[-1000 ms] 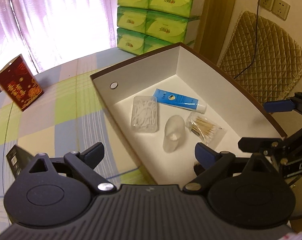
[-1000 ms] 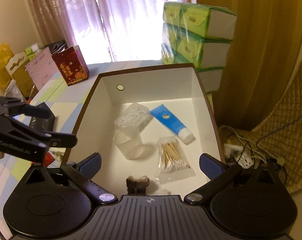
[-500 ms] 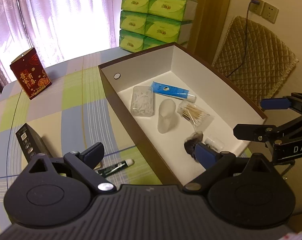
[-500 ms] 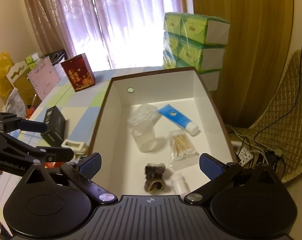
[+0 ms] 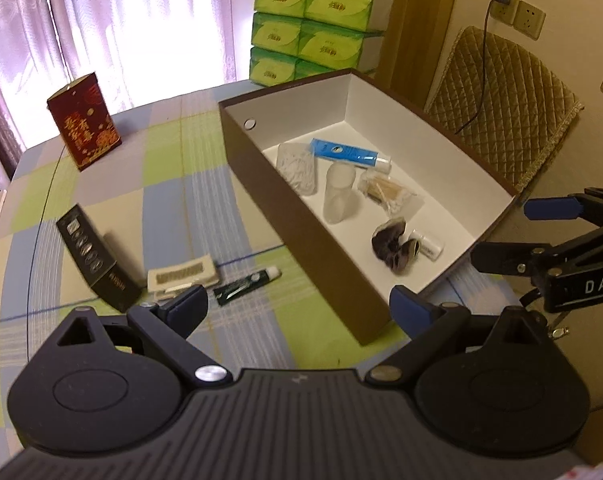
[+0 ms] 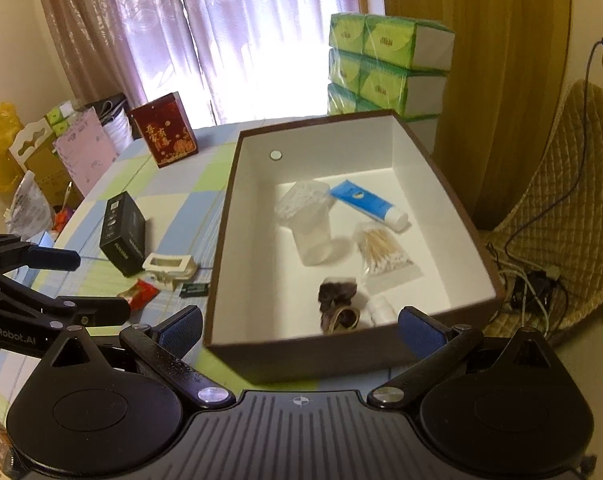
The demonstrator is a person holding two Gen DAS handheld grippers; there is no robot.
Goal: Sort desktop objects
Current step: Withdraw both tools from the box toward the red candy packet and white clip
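A brown box (image 5: 261, 184) (image 6: 221, 240) with a white inside holds a blue tube (image 5: 349, 154), a clear swab case (image 5: 297, 164), a plastic cup (image 5: 339, 194), a bag of swabs (image 6: 383, 246), a dark scrunchie (image 5: 393, 246) and a small white bottle (image 5: 431, 245). Left of the box, on the checked cloth, lie a black carton (image 5: 97, 258) (image 6: 123, 234), a white case (image 5: 183, 278), a dark green tube (image 5: 247, 282) and a red packet (image 6: 139, 294). My left gripper (image 5: 299, 308) (image 6: 81, 284) hangs open and holds nothing. My right gripper (image 6: 301, 330) (image 5: 517, 232) is open before the box's near end.
A red gift box (image 5: 84, 132) stands at the far left of the table. Green tissue packs (image 5: 317, 28) are stacked behind the box. A quilted chair (image 5: 501, 108) is to the right, with cables (image 6: 529, 280) on the floor. Bags (image 6: 41, 160) crowd the left.
Both grippers have drawn back from the box, so more of the table and the box's near end show. The loose items left of the box have come into view.
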